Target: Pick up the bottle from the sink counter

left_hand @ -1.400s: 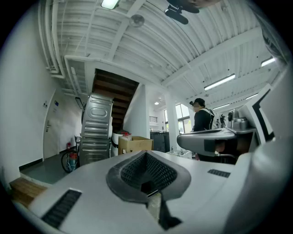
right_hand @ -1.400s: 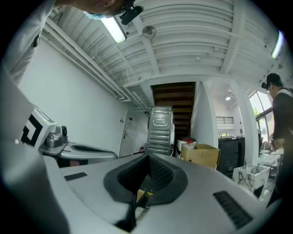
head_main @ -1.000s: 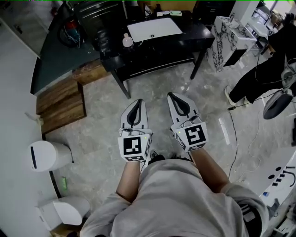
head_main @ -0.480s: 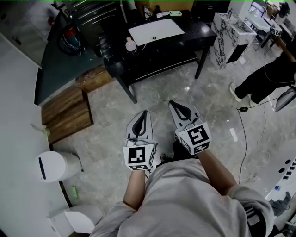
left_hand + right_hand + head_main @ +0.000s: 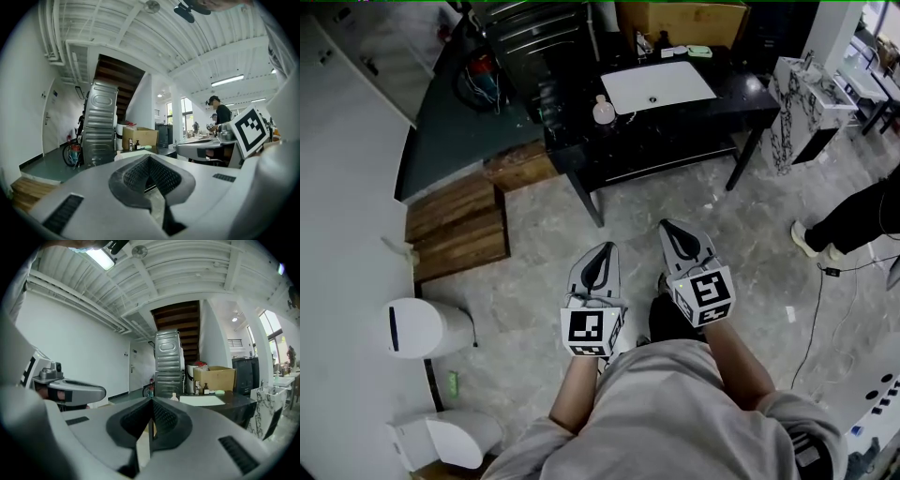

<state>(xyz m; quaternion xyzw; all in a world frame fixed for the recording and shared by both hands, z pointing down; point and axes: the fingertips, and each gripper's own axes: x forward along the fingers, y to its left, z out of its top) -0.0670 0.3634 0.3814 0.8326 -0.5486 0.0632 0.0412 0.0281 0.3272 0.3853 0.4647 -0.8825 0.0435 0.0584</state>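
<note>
The bottle (image 5: pixel 603 111), small, pale pink with a white cap, stands on the left end of the black sink counter (image 5: pixel 741 89), beside the white basin (image 5: pixel 661 86). In the right gripper view the bottle (image 5: pixel 174 397) shows small and far off, just above the jaw tips. My left gripper (image 5: pixel 605 247) and right gripper (image 5: pixel 667 223) hover side by side over the marble floor, well short of the counter, both pointing toward it. Both are shut with nothing between the jaws, as the left gripper (image 5: pixel 150 157) and right gripper (image 5: pixel 151 400) show in their own views.
A ribbed metal cabinet (image 5: pixel 534 37) and a cardboard box (image 5: pixel 680 19) stand behind the counter. Wooden steps (image 5: pixel 455 225) and two white bins (image 5: pixel 417 326) lie to the left. A marbled stand (image 5: pixel 806 94) and a person's legs (image 5: pixel 862 211) are at the right.
Both grippers have sunk a little and sit lower in the head view, still shut. The view has swung, so the counter and bottle now lie further right and lower.
</note>
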